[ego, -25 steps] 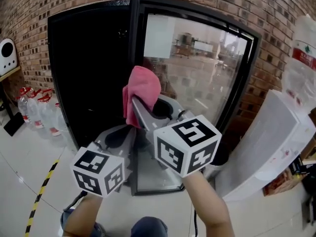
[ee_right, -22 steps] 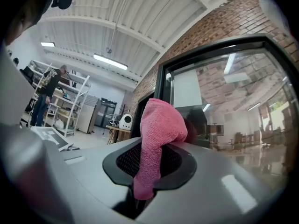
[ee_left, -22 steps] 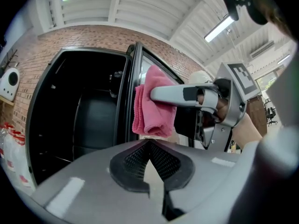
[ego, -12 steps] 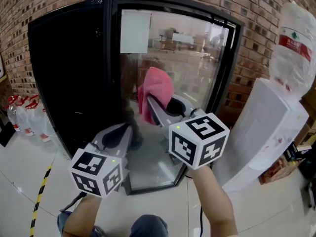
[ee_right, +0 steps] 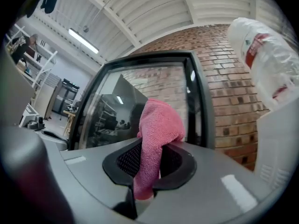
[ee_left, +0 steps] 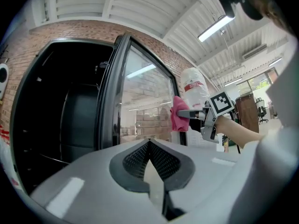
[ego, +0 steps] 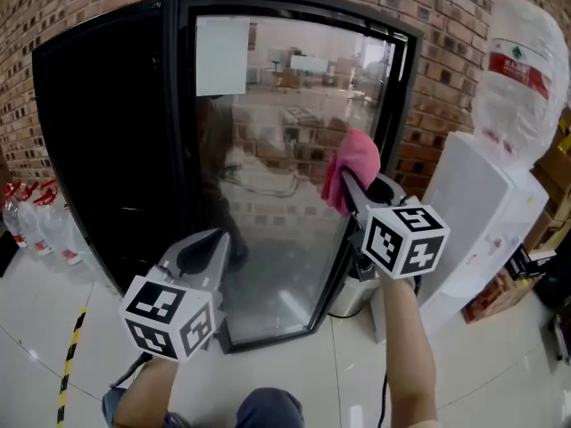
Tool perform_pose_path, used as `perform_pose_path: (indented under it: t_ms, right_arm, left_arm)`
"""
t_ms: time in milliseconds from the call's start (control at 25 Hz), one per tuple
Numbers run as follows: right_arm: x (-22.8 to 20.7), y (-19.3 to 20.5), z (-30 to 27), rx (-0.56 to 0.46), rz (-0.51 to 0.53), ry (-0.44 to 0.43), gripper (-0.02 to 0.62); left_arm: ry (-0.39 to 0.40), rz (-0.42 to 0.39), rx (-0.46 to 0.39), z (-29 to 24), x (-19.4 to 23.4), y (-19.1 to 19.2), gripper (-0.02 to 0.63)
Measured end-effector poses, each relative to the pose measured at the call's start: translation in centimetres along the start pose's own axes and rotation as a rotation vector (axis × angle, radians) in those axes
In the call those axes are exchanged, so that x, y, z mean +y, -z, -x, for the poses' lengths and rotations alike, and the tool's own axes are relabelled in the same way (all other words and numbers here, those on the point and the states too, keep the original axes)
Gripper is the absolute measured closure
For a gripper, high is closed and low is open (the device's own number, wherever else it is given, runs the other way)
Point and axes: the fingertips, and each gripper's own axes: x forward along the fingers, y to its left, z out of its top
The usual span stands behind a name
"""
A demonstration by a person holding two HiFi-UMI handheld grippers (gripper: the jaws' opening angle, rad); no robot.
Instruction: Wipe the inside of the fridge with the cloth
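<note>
- pink cloth point(ego: 352, 154) is pinched in the right gripper point(ego: 348, 185). its jaws are closed on a fold, and the loose end hangs down past the pads in the right gripper view.
- the cloth is held up at the right edge of the fridge's glass door point(ego: 268, 150), on the outer side. i cannot tell whether it touches the frame.
- the left gripper point(ego: 207, 243) has its jaws pressed together with nothing between them. it hangs low in front of the door's lower left part, near the hinge edge.
- black cavity point(ego: 98, 132) to the left of the door reads as the open inside of the fridge. it is too dark to make out shelves or walls.
- a white water dispenser point(ego: 473, 221) with a wrapped bottle point(ego: 517, 69) on top stands just beside the door's right edge. small bottles point(ego: 36, 221) sit on the floor by the fridge's left side.
- step in hand, as i judge it: getting access and position. no wiping has begun, since the cloth is at the far edge of the door, well apart from the cavity.
- the next move calls for bringing the cloth round the door and across to the dark opening, then laying it flat on an inner wall or shelf.
- the grip on the fold must hold under rubbing, and the door must not swing into the way.
</note>
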Motion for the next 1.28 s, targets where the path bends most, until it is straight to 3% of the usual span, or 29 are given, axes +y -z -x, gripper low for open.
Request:
perform_pose_path:
  t_ms: [200,360,560,680,880,1080,1280]
  right_arm:
    - [-2.4,0.9,0.6,0.016,0.029,0.08,0.537]
    - [0.2,0.9,1.3,-0.017,0.052,0.08,0.537]
    - [10.7,-0.1,2.0,-0.104,0.042,-0.107,0.537]
    - [17.6,1.0,1.3,-0.106,0.033,-0.233,0.536]
    - [24.8,3.5,-0.1,-0.084,0.032,-0.319,0.535]
    - [26.5,5.3,-1.6,-0.078,0.101,-0.269,0.536]
    - [24.4,6.6,-2.1,-0.077,0.041,-0.211,0.535]
  left_arm:
    - [-0.004,-0.004,0.025,0.3,0.2,1.6,0.617]
    - [0.019,0.011,0.04,0.8,0.3,3.1,0.617]
    - [0.008,0.039,0.017,1.5,1.3,3.0,0.617]
    - [-0.046,0.027,0.012,3.0,2.9,3.8,0.617]
    - [-0.062,0.037,-0.006,4.3,4.0,4.2,0.617]
    - [-0.05,0.044,-0.025,4.4,4.5,4.4,0.617]
    - [0.005,0.052,-0.029,3.9,3.5,4.8,0.617]
